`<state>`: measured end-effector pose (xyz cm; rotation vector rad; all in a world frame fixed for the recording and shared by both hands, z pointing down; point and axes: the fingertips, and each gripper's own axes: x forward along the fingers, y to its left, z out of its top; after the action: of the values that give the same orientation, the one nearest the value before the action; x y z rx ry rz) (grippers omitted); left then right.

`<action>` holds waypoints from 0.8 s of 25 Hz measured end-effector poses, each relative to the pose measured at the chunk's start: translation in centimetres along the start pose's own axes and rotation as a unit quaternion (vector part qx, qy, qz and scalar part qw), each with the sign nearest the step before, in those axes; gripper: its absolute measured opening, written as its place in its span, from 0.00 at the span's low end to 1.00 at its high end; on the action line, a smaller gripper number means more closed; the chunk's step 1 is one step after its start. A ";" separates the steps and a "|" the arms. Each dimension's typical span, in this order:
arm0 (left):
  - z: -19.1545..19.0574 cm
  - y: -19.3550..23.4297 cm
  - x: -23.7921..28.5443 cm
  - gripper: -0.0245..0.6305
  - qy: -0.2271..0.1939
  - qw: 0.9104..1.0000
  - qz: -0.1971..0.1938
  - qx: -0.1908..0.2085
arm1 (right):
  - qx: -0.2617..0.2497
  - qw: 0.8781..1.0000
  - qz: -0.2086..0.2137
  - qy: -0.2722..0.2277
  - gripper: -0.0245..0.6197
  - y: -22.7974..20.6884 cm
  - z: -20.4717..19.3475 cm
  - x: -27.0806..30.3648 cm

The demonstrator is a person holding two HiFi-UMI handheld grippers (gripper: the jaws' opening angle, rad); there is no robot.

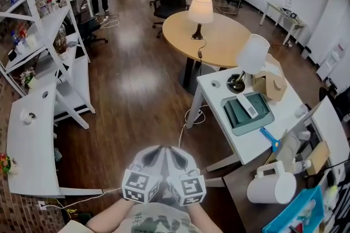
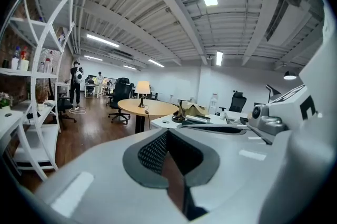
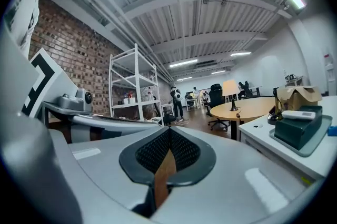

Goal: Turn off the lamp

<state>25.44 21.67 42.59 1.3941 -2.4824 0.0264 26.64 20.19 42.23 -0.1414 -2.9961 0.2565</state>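
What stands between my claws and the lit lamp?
Nothing visible: open floor runs from the left claw and right claw to the round table holding the lit lamp. The white desk stands just right of that path.

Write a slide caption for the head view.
Left gripper and right gripper, both shut and empty, held together, far from the lit lamp on the round table.

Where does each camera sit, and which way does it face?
Head view: on the head, facing steeply down at floor and desk; left gripper, right gripper, forearms show.
Left gripper view: on it, facing forward along its shut jaws.
Right gripper view: likewise, over its own shut jaws.
Shared: all three show the lit lamp on the round table.
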 end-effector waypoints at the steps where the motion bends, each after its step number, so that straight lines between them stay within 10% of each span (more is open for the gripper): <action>1: 0.5 -0.2 0.7 0.04 -0.001 1.000 0.001 0.004 | -0.003 1.000 0.004 -0.007 0.04 -0.7 0.6 0.3; 20: 1.2 4.4 11.2 0.04 0.008 1.000 0.004 -0.014 | 0.004 1.000 0.003 0.008 0.04 -8.3 0.3 9.1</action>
<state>15.98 14.52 44.88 1.3668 -2.4666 0.0033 16.97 12.94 44.48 -0.1513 -2.9781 0.2665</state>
